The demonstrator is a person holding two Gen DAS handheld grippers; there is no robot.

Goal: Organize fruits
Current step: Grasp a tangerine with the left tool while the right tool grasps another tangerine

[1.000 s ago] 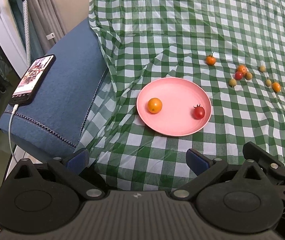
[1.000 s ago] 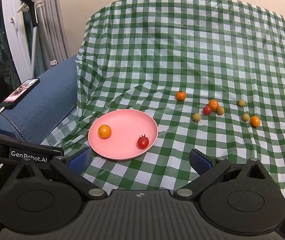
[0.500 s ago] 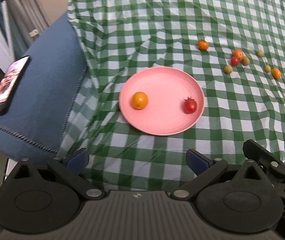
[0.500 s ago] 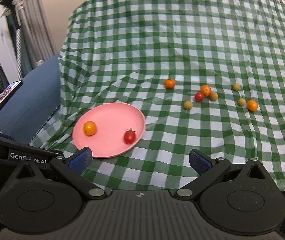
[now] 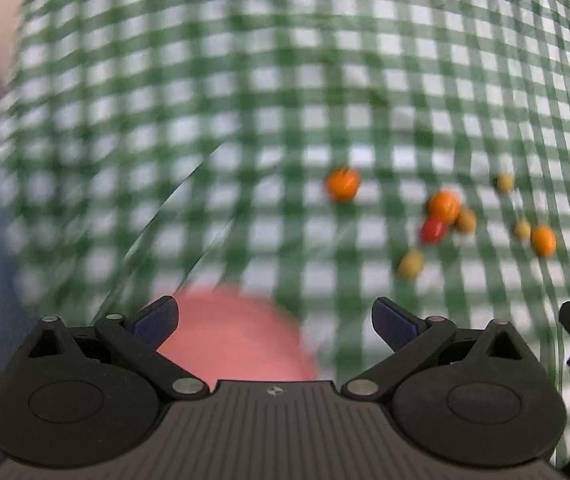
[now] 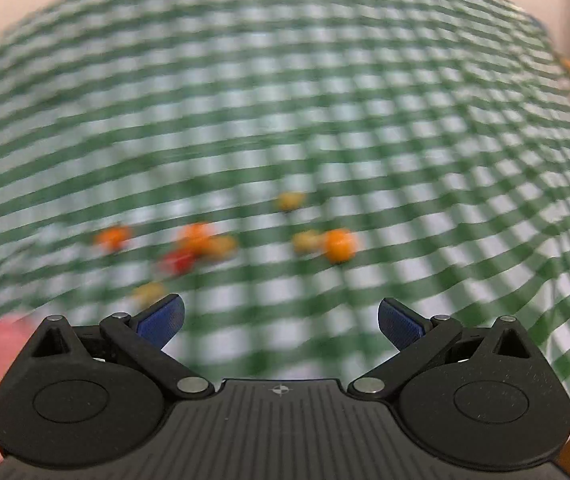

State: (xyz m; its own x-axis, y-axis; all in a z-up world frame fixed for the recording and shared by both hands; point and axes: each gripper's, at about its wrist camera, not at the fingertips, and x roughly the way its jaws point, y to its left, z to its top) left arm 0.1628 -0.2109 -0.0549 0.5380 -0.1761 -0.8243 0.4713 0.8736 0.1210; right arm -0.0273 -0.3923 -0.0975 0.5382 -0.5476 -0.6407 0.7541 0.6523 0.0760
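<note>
Covering the whole table, the green checked cloth (image 5: 285,80) carries the pink plate (image 5: 237,336) near its front left edge, just under the left gripper (image 5: 275,320), and blurred small fruits (image 6: 205,240) toward the middle, ahead of the right gripper (image 6: 281,322), both with jaws wide apart, holding nothing.

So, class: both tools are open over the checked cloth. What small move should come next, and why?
Probably ease the right tool forward toward the orange fruit ahead of it: its jaws are open and empty, and loose fruit lies off the pink plate.
</note>
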